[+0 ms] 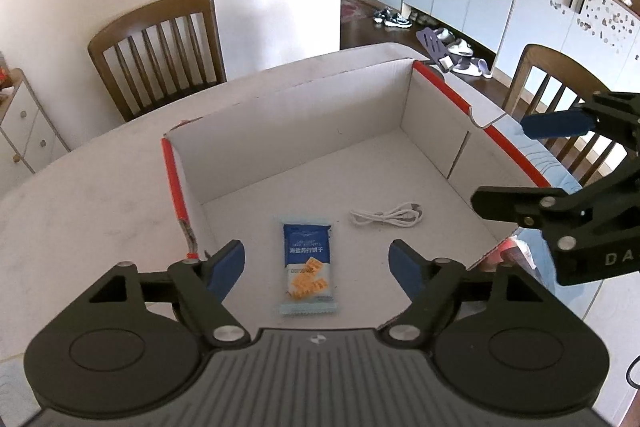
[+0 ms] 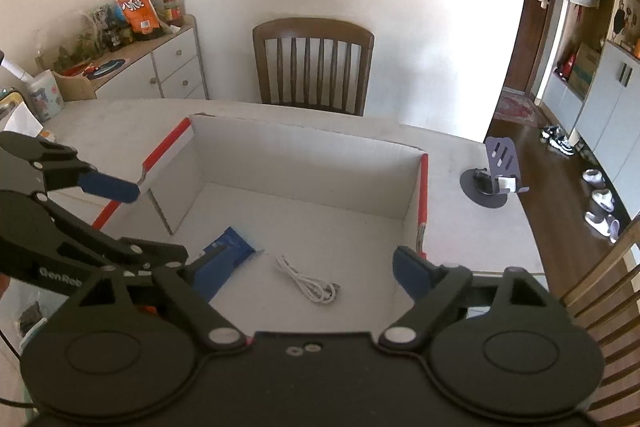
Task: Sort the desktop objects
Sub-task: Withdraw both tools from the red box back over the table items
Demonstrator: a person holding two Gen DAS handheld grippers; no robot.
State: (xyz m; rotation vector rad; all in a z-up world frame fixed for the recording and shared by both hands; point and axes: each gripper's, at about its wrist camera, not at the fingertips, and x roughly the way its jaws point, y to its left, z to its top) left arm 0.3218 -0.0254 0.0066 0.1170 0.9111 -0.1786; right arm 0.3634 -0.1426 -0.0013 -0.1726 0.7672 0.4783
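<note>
A white cardboard box with red-edged flaps point(image 1: 280, 131) point(image 2: 304, 155) sits open on the pale table. Inside lie a blue cracker packet point(image 1: 307, 265) point(image 2: 228, 255) and a coiled white cable point(image 1: 386, 215) point(image 2: 308, 281). My left gripper point(image 1: 318, 267) is open and empty, hovering above the packet. My right gripper point(image 2: 304, 267) is open and empty, above the box's near edge by the cable. In the left wrist view the right gripper point(image 1: 560, 167) comes in from the right. In the right wrist view the left gripper point(image 2: 132, 223) comes in from the left.
A grey phone stand point(image 2: 496, 179) point(image 1: 436, 51) stands on the table beyond the box. Wooden chairs point(image 1: 160, 47) point(image 2: 314, 63) surround the table. A sideboard with snacks and jars point(image 2: 132, 39) is at the left. A red and white item point(image 1: 516, 255) lies beside the box.
</note>
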